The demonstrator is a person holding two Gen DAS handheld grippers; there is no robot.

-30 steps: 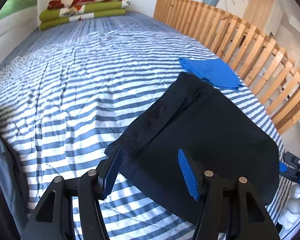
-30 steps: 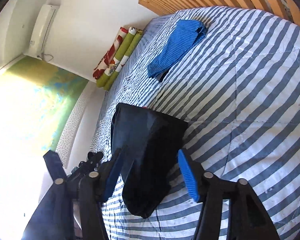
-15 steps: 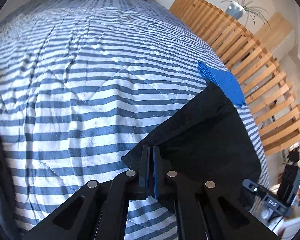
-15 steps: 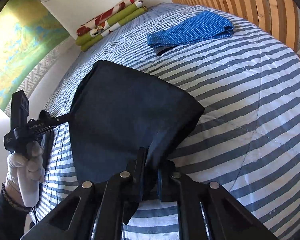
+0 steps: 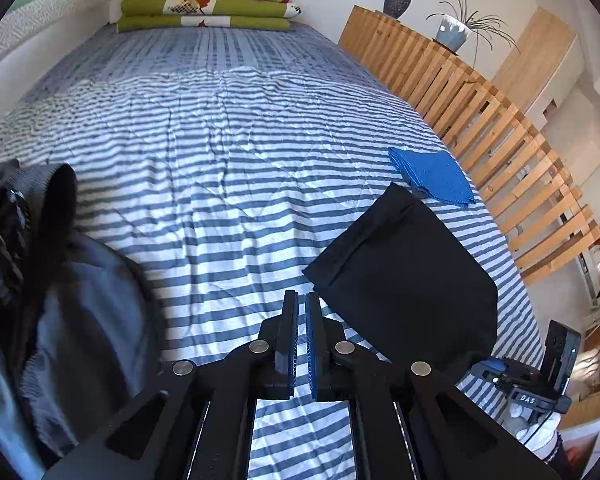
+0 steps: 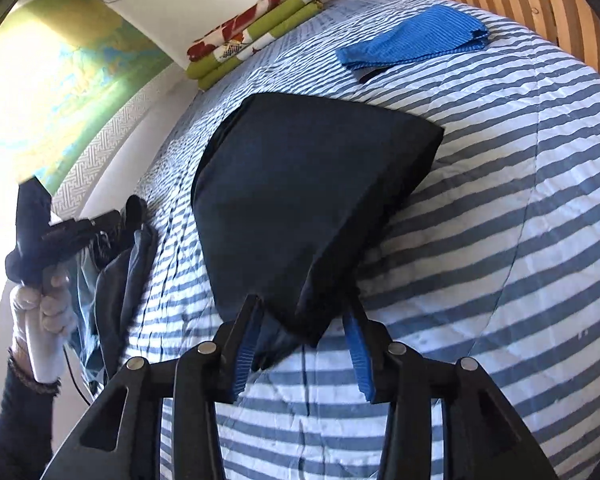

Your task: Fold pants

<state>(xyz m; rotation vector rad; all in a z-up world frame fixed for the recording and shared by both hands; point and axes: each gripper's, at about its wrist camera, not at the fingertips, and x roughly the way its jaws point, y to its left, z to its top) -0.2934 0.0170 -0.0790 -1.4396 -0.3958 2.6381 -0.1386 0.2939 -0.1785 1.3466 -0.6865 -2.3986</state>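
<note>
Left wrist view, bed: our striped bed cover (image 5: 228, 168) fills the frame, with folded blankets (image 5: 208, 4) stacked at the far end and a wooden slatted rail (image 5: 500, 128) along the right side.

Pants: the black pants (image 5: 412, 276) lie on the right half of the bed as a compact dark packet, just near of a folded blue cloth (image 5: 436, 176). Half a second ago we had a corner pinched on each side; now the packet rests flat on the cover.

Clothes pile: a heap of grey and dark garments (image 5: 72, 304) sits at the near left (presumably waiting their turn).

Right gripper: our right gripper (image 6: 300, 356) has just been opening. Its blue pads stand apart, with the near corner of the pants (image 6: 308, 208) hanging loosely between them, and we see neither pad pressing the cloth.

Left gripper: our left gripper (image 5: 302, 344) is pressed together on nothing. It has come away from the pants' left edge since half a second ago, and striped cover shows between tips and cloth.

Left hand: in the right wrist view our gloved hand (image 6: 40, 312) holds its tool at the far left, well apart from the pants.

Meaning: we judge this fold laid down and released, so the pants look about done.
</note>
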